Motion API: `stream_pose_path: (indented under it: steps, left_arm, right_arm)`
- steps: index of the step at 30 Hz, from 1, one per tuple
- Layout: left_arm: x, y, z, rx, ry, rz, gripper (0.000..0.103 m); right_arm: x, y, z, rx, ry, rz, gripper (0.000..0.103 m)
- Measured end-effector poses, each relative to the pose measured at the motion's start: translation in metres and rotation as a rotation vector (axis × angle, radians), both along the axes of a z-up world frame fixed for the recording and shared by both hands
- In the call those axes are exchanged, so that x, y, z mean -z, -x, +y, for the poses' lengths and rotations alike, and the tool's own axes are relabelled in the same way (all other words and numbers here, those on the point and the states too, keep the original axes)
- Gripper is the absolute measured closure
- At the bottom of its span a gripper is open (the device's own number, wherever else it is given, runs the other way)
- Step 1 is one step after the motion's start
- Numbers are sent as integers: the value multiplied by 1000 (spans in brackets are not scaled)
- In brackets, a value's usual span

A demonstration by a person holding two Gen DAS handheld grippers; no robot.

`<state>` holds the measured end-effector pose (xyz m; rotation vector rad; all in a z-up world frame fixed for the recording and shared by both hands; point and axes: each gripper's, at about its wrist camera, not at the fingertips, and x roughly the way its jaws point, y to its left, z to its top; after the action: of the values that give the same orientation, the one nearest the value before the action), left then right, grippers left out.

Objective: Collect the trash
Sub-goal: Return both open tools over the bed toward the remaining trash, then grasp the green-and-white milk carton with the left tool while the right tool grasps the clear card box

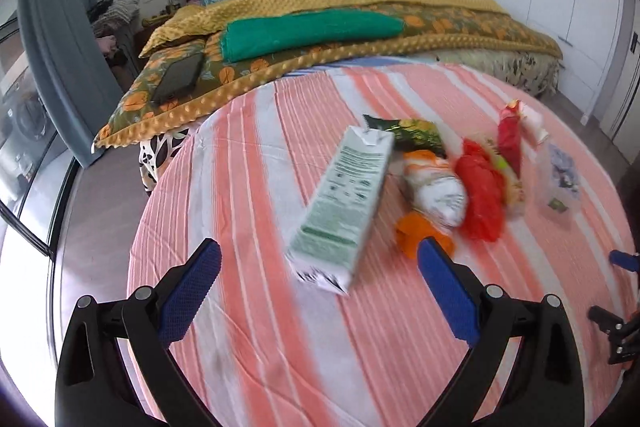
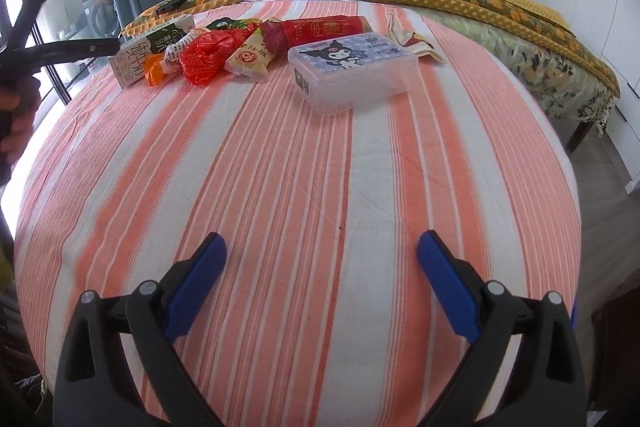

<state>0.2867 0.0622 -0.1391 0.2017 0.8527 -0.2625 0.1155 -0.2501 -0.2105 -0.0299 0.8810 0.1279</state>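
A wide bare stretch of striped cloth covers the near half of the counter [image 2: 320, 155], leaving open passage ahead of the right gripper [image 2: 322, 247], whose fingers stand spread. Farther back, a clear plastic box [image 2: 352, 71] blocks the middle. To its left the milk carton [image 2: 150, 53], red plastic bag [image 2: 208, 57] and snack wrappers [image 2: 248, 61] crowd together, touching, with no gap between them. The left gripper [image 1: 320, 255], fingers spread, hangs just before the carton, bare cloth on its left side. Behind the clutter the bed [image 2: 520, 23] closes off the far edge.
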Motion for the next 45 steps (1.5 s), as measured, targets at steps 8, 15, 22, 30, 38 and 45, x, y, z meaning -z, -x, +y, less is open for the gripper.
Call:
stream_pose_path:
  steps: [8, 15, 22, 30, 38, 45]
  left_arm:
    - [25, -36, 8, 36, 38, 107, 42]
    - [20, -63, 56, -108, 172, 105, 21]
    - [16, -75, 33, 41, 112, 69, 6]
    - [34, -78, 5, 142, -48, 49, 23]
    - [31, -39, 16, 44, -29, 66, 52]
    - [27, 46, 22, -74, 48, 106, 52]
  right_arm:
    - [0, 0, 0, 1, 0, -1, 9]
    - [0, -1, 0, 3, 1, -1, 9]
    - [0, 0, 0, 6, 4, -2, 9]
    - [-1, 0, -1, 6, 5, -3, 9]
    - [-1, -2, -2, 8, -3, -1, 9]
    - [-4, -10, -3, 37, -38, 27, 8]
